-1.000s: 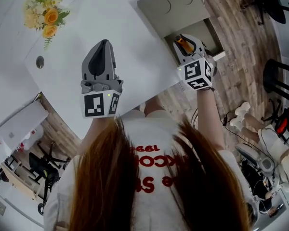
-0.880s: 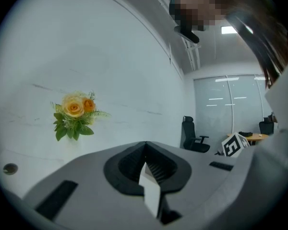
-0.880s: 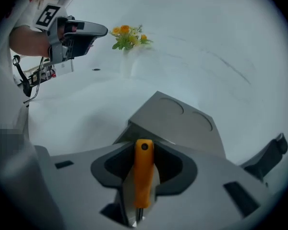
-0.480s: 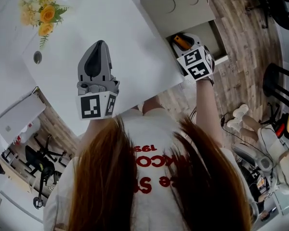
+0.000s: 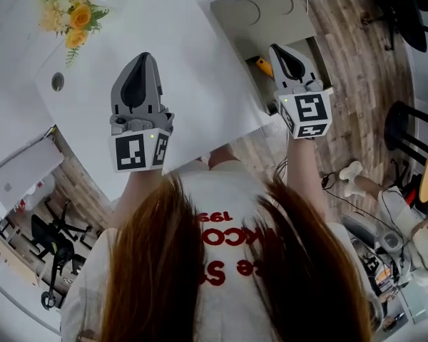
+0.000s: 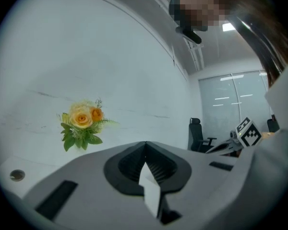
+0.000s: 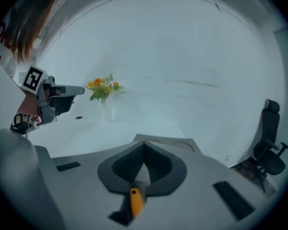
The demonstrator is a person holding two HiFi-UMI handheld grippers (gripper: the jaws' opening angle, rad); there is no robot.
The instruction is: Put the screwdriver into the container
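Lying in the deep part of the gray container (image 5: 260, 9), the screwdriver (image 5: 262, 65) shows only its orange handle. The rest of it is hidden under the right gripper (image 5: 275, 48), so the metal end cannot be seen. The flat part of the container has two round dips in it. Much of the deep part is covered by the same gripper.

The right gripper hangs just over that deep part and points away from the person. Its jaws meet at the tips and nothing is pinched between them. In the right gripper view, the orange handle peeks through the hollow space low between the jaws, with its butt end toward the camera. The container's flat part shows just past the jaw tips.

The left gripper (image 5: 144, 55) is well apart from the container, over a bare part of the white table (image 5: 192, 70). Its jaws are also closed at the tips and hold nothing.

Far across the table sits a bunch of yellow and orange flowers (image 5: 71, 16). The vase under them is pale and hard to make out. A small round hole (image 5: 57, 82) is in the table near them.

The person's long hair (image 5: 157, 262) and white shirt fill the bottom of the head view and hide the near table edge. A wooden floor (image 5: 357, 55) lies beyond the container.
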